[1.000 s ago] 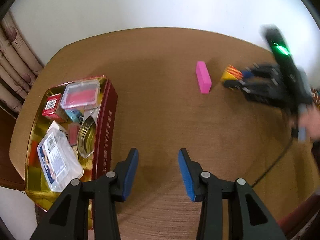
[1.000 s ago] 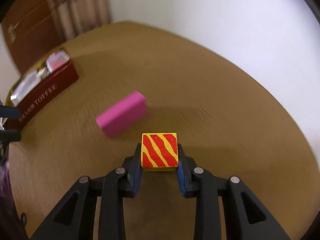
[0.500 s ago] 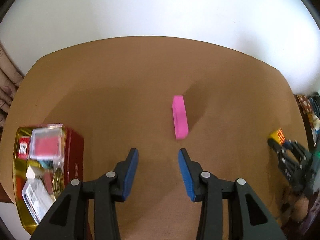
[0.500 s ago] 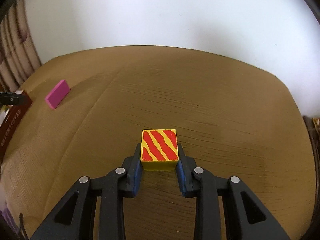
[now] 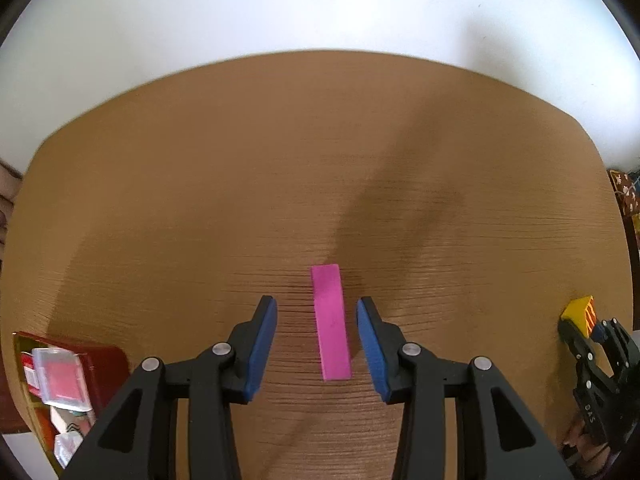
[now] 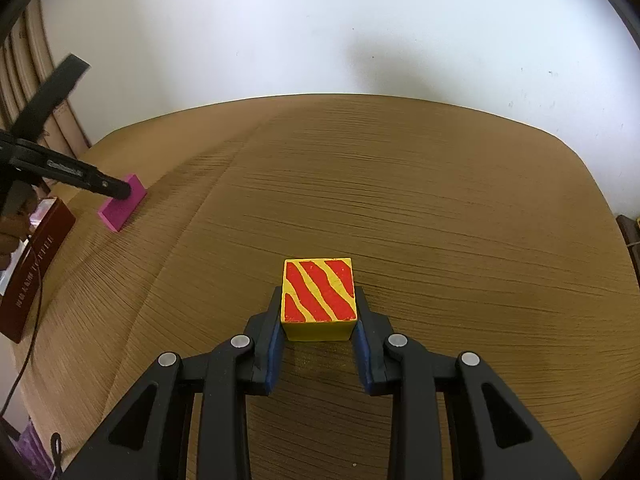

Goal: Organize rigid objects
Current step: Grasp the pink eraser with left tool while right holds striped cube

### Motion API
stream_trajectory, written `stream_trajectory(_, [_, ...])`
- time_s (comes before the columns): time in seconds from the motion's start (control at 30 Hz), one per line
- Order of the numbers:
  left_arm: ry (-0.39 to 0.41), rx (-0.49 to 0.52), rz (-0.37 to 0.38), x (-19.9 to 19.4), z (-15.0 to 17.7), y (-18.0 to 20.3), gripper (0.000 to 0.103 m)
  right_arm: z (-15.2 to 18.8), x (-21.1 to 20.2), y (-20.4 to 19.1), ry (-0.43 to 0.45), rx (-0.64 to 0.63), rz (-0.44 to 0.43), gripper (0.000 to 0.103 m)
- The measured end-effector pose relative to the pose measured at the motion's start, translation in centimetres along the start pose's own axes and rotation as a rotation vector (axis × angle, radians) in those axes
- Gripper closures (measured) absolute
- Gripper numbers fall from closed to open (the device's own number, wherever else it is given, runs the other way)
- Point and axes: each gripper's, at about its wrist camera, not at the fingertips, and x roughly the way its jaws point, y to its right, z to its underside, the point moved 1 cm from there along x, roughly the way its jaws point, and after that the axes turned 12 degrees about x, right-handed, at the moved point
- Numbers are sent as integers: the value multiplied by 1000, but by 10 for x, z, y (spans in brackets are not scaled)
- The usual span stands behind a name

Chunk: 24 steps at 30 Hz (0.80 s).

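Observation:
A pink block [image 5: 330, 324] lies on the brown table [image 5: 200, 200], lengthwise between the fingers of my left gripper [image 5: 316, 320], which is open and stands on both sides of it without touching. It also shows in the right wrist view [image 6: 120, 206] at the far left. My right gripper [image 6: 318, 320] is shut on a yellow cube with red stripes [image 6: 319, 297], held just above the table near its right side. The cube also shows in the left wrist view [image 5: 579, 315] at the far right.
A red and gold toffee tin [image 5: 102, 364] with several small boxes inside stands at the table's left edge; it also shows in the right wrist view [image 6: 34, 264]. A white wall is behind the table. A cable [image 6: 24, 360] hangs at the left.
My left gripper has moved forward and right until the pink block sits between its open fingers. My right gripper has carried the striped cube away to the table's right side.

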Motion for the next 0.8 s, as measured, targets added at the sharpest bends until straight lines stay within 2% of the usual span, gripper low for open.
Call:
stream_trajectory(0.07, [-8, -16, -3, 4, 4, 0, 61, -1, 1, -1, -1, 3, -3, 76])
stream_trajectory(0.13, [24, -42, 52, 9, -1, 1, 63, 0, 3, -2, -1, 4, -5, 76])
stream_trajectory(0.17, [36, -66, 73, 10, 4, -2, 90, 0, 1, 0, -1, 6, -6, 76])
stream_trajectory(0.33, [69, -58, 44, 2, 19, 7, 89, -1, 0, 4, -2, 17, -12, 76])
stream_trajectory(0.47, [116, -37, 120, -32, 57, 35, 88, -1, -1, 9, -3, 20, -14, 76])
stream_trajectory(0.6, [110, -61, 198, -73, 124, 42, 88, -3, -1, 11, -3, 13, -8, 76])
stream_trajectory(0.7, [116, -97, 188, -105, 172, 26, 88, -4, 0, 8, -4, 2, 1, 76])
stream_trajectory(0.8, [122, -176, 122, -131, 214, -14, 88, -4, 0, 4, -3, -12, 18, 76])
